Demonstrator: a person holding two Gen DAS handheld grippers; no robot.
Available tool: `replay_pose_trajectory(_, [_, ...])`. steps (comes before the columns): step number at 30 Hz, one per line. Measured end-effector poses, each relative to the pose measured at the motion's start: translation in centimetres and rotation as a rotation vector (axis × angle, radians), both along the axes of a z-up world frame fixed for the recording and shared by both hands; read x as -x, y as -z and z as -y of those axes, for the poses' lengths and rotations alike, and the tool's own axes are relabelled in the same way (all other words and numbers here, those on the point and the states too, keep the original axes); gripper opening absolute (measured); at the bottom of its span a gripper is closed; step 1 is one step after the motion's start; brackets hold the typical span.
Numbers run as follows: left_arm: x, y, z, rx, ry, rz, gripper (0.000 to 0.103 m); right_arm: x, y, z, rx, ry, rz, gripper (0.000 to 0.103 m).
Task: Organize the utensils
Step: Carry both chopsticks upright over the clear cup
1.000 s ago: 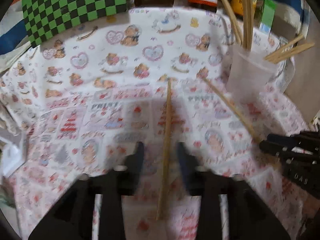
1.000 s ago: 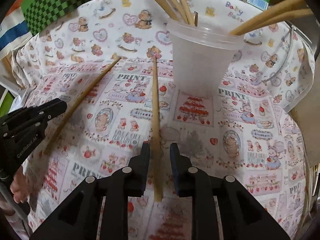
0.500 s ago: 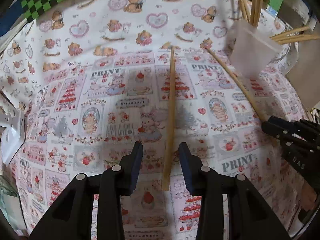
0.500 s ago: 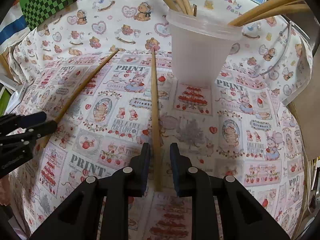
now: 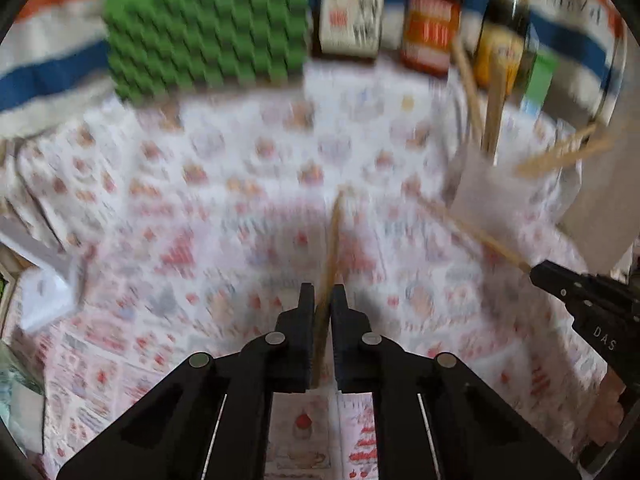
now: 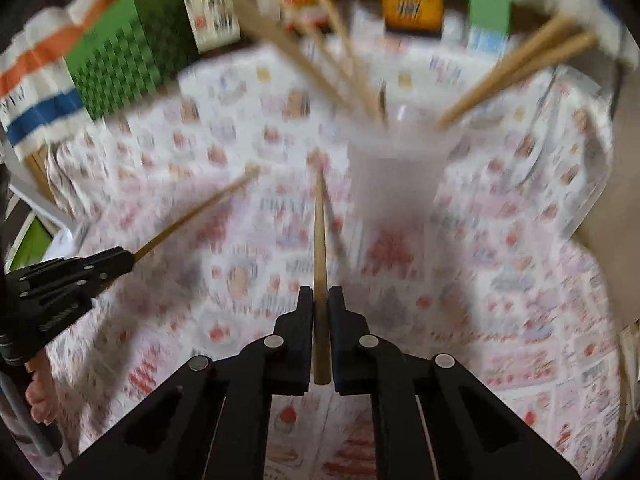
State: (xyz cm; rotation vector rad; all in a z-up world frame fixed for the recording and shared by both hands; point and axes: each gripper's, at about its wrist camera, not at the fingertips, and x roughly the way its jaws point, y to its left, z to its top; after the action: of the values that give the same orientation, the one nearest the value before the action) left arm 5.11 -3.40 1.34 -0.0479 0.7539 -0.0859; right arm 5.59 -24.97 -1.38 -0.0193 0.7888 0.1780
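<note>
Both grippers have closed since half a second ago, when each chopstick lay loose on the cloth between open fingers, and both views are now blurred by motion. Left gripper (image 5: 322, 300): its black fingers are pressed together on a wooden chopstick (image 5: 331, 248), which runs forward from between them, its tip over the printed tablecloth (image 5: 200, 208). Right gripper (image 6: 320, 300): its fingers are likewise clamped on a second chopstick (image 6: 320, 240), which points ahead toward the base of a translucent plastic cup (image 6: 396, 168). That cup stands on the table, just right of the held stick's far end, with several more chopsticks (image 6: 344, 64) leaning out of it in two splayed groups. Seen from the left wrist, the right gripper enters at the right edge gripping its stick, with the cup beyond. Behind the cloth stand a green checkered box (image 5: 204, 28) and a row of bottles (image 5: 432, 28).
</note>
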Motion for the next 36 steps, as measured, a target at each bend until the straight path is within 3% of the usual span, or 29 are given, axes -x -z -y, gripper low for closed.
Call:
replay_pose_trajectory(3, [1.4, -1.9, -0.6, 0.021, -0.025, 0.119, 0.005, 1.2, -1.8, 0.6, -0.044, 0.008, 0.102, 0.008])
replay_pose_trajectory(5, [1.7, -2.6, -1.2, 0.049, -0.045, 0.161, 0.000, 1.8, -2.6, 1.1, -0.076, 0.011, 0.152, 0.008])
replay_pose_trajectory(13, [3.0, -4.6, -3.1, 0.134, -0.059, 0.292, 0.000, 4.3, -5.4, 2.7, -0.172, 0.028, 0.360, 0.008])
replay_pose_trajectory(17, [2.4, -4.2, -3.2, 0.103, -0.086, 0.251, 0.000, 5.2, -6.0, 3.6, -0.235, 0.026, 0.422, 0.008])
replay_pose_trajectory(23, [-0.3, -1.8, -4.1, 0.056, -0.110, 0.088, 0.000, 7.4, -7.3, 4.2, -0.242, 0.042, 0.552, 0.008])
replay_pose_trajectory(25, [-1.0, -1.3, -4.7, 0.011, -0.139, 0.071, 0.007, 7.9, -7.6, 4.2, -0.238, 0.045, 0.579, 0.008])
replay_pose_trajectory(27, [-1.6, -1.0, -5.6, -0.035, -0.173, 0.061, 0.029, 8.4, -8.0, 4.3, -0.238, 0.039, 0.604, 0.008])
replay_pose_trajectory(28, [-1.9, -0.8, -6.1, -0.043, -0.179, 0.056, 0.033, 8.6, -8.1, 4.3, -0.238, 0.037, 0.610, 0.008])
replay_pose_trajectory(34, [-4.3, 0.6, -9.3, -0.102, -0.216, -0.006, 0.045, 8.8, -8.3, 4.7, -0.261, 0.042, 0.615, 0.008])
replay_pose_trajectory(36, [-5.7, 1.1, -10.6, -0.065, -0.217, -0.064, 0.045, 8.5, -8.2, 5.0, -0.277, 0.040, 0.602, 0.008])
